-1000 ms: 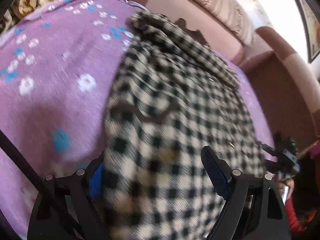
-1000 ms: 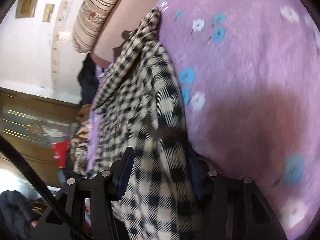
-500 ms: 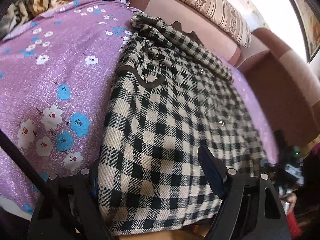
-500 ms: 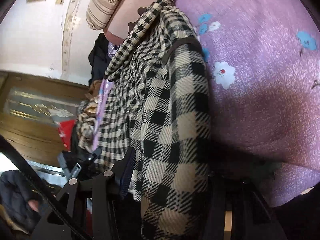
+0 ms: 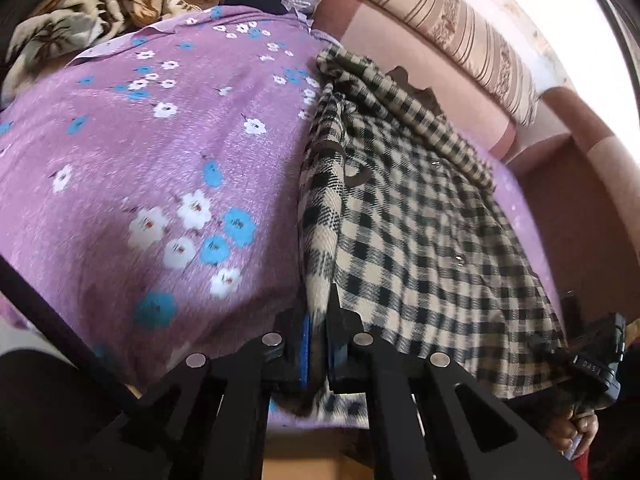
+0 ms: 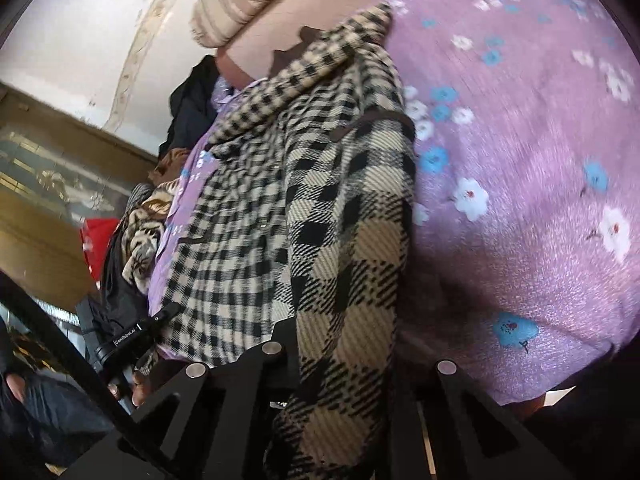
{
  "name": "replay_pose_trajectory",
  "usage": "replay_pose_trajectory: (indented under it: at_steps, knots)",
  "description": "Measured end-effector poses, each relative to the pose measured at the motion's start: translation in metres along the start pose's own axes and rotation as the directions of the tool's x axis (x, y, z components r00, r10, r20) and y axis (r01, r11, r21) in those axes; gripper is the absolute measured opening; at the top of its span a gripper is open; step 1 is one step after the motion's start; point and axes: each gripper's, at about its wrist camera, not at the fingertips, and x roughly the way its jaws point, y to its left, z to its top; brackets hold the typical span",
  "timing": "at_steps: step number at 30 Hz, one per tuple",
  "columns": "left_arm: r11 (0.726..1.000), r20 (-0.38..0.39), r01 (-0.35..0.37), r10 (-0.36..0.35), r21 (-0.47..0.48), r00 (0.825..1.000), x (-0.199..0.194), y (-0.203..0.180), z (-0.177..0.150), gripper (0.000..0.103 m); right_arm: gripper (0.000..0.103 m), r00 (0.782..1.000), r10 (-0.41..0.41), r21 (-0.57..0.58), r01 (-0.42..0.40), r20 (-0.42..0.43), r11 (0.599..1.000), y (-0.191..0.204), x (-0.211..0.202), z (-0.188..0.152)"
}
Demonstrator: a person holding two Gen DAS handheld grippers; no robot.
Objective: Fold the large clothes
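A beige and black checked garment [image 5: 420, 232] with brown trim lies lengthways on a purple flowered sheet [image 5: 140, 152]. My left gripper [image 5: 318, 332] is shut on the garment's near left edge, and the cloth bunches between its blue pads. The right wrist view shows the same checked garment [image 6: 340, 208] draped over my right gripper [image 6: 320, 344]. Its jaws are closing on the near right edge, with cloth pinched between them and hiding one finger. Each view also shows the other gripper at the garment's far corner, held by a hand [image 5: 572, 428].
A striped bolster [image 5: 460, 28] lies along the pink sofa back [image 5: 400, 64] behind the garment. Patterned blankets [image 5: 80, 12] and dark clothes are piled past the sheet's far left. A red item [image 6: 96, 248] and a wooden cabinet [image 6: 32, 208] stand beside the sofa.
Both grippers stood open astride the garment and have drawn back to its near edge. Each has closed on the cloth there, and the edge has lifted slightly.
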Motion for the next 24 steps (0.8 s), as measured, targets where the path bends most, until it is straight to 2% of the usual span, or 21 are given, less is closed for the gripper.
replay_pose_trajectory:
  at_steps: [6,16,17,22,24]
  knots:
    - [1.0,0.028,0.011,-0.011,-0.011,1.0,-0.026,0.006,-0.013,0.005,0.01,1.0,-0.006,-0.051,0.005,-0.024,0.999,0.007,-0.012,-0.008]
    - [0.998,0.046,-0.04,0.038,0.038,0.998,-0.027,0.0,-0.014,0.005,0.01,0.998,-0.041,-0.03,0.039,-0.056,0.999,-0.002,-0.004,-0.013]
    - [0.998,0.052,-0.047,0.044,0.047,0.998,-0.028,-0.001,-0.014,0.007,0.01,0.997,-0.043,-0.027,0.041,-0.057,0.999,-0.003,-0.003,-0.013]
    - [0.997,0.051,-0.058,0.055,0.058,0.997,-0.027,-0.004,-0.015,0.028,0.01,0.996,-0.058,-0.033,0.055,-0.068,0.998,-0.005,0.002,-0.015]
    - [0.997,0.056,-0.047,0.044,0.056,0.997,-0.028,-0.004,-0.015,0.044,0.01,0.995,-0.068,-0.046,0.065,-0.07,0.997,-0.004,0.003,-0.015]
